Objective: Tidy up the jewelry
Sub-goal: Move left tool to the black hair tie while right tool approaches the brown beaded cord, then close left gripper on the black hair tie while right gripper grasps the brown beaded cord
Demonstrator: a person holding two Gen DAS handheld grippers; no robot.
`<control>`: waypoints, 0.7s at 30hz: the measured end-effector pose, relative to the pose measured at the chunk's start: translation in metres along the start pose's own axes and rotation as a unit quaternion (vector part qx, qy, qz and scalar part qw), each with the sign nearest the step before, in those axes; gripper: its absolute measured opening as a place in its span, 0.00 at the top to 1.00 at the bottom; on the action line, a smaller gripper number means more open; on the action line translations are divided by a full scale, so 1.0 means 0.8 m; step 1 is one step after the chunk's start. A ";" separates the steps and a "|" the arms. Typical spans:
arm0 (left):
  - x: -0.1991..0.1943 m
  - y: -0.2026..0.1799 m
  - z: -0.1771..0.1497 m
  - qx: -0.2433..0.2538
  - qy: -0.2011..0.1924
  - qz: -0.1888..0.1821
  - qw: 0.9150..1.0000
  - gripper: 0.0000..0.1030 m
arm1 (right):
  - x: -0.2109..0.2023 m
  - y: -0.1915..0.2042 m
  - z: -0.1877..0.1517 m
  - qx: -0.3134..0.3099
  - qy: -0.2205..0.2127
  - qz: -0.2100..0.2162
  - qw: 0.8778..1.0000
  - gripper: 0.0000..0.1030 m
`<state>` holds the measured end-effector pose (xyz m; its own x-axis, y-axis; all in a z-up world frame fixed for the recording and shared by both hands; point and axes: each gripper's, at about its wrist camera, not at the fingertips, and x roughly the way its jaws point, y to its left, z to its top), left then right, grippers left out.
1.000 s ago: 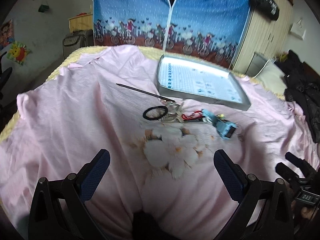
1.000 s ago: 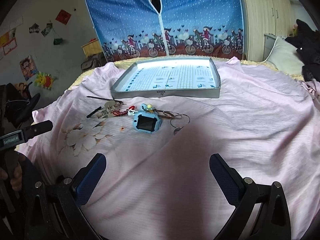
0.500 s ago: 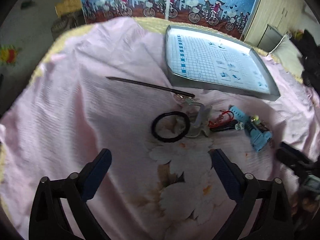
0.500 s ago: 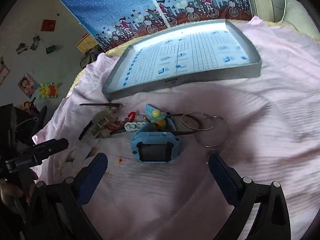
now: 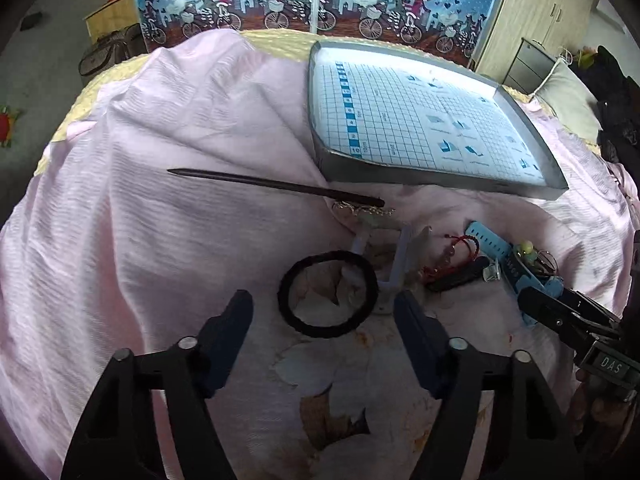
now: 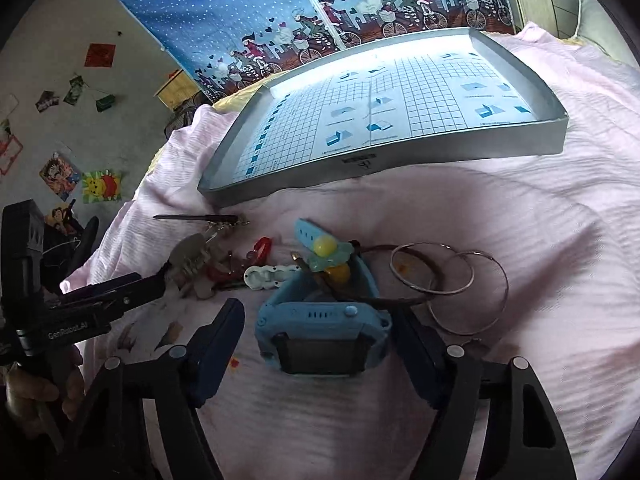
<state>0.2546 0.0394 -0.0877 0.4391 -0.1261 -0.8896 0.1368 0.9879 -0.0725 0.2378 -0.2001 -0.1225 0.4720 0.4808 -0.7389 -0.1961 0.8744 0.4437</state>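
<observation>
A scatter of small accessories lies bunched on the pink bedsheet with a printed flower (image 5: 160, 240), just in front of the shallow grey cardboard tray lined with blue grid paper (image 6: 384, 168), which sits empty and near enough to be the likely place for sorting them. The left gripper (image 5: 323, 318) hangs low with its blue-padded jaws spread wide and holding nothing, the black fabric hair tie ring (image 5: 328, 294) lying between and just ahead of the tips, so it looks lined up to close on that loop. The right gripper (image 6: 320, 340) is likewise wide apart and empty, its tips flanking the sky-blue plastic child's smartwatch (image 6: 324, 340), probably its target. Beside the watch two thin metal hoop bangles (image 6: 448, 284) overlap, and a long dark hair stick (image 5: 276, 186) points away to the left. The middle of the pile is hard to read: a red bead cord (image 5: 460, 248), a pale clip and a fine chain tangle together, and the watch strap's far end is hidden under a yellow-and-green charm (image 6: 328, 254)
</observation>
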 end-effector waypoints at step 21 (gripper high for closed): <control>-0.010 -0.023 -0.006 0.048 -0.022 -0.033 0.998 0.96 | -0.027 0.001 -0.014 0.014 -0.025 0.032 0.999 0.45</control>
<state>0.2439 0.0225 -0.0813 0.4644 -0.1972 -0.8634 0.2500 0.9644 -0.0858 0.2181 -0.2093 -0.1117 0.5016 0.5306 -0.6832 -0.2028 0.8399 0.5034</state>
